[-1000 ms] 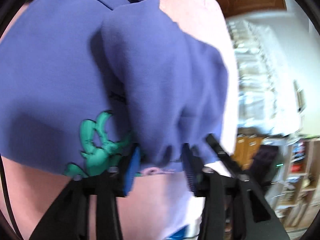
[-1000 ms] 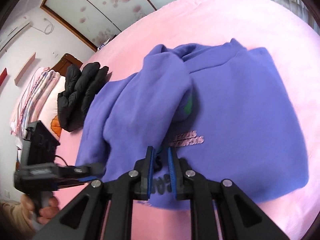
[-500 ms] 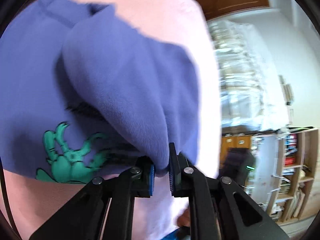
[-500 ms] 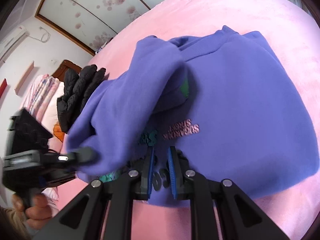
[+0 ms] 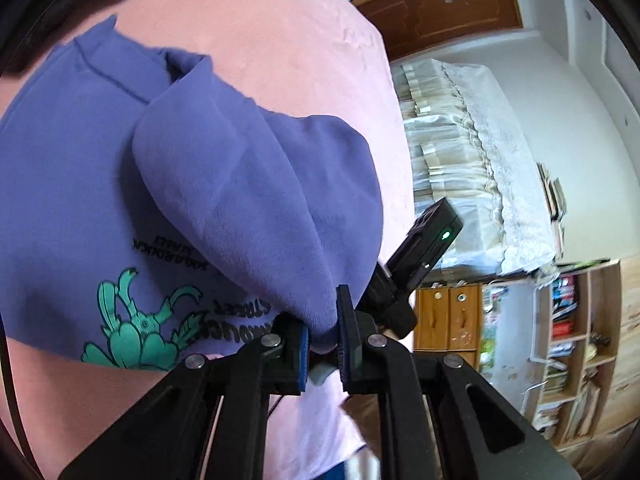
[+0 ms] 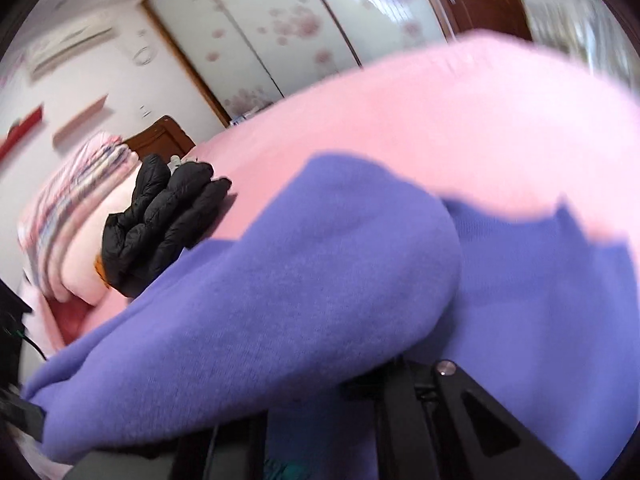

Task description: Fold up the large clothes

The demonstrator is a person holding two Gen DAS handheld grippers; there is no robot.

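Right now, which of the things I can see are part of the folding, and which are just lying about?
Part of the job:
- purple sweatshirt
- its sleeve, pinched in the left gripper
- right gripper, fingertips hidden under cloth
- pink bed cover, the folding surface

Just lying about:
- black puffer jacket
- striped bedding
- bookshelf

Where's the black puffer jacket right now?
In the right wrist view the black puffer jacket sits left of centre on the pink bedspread, beside the striped folded bedding and just above the purple sweatshirt.
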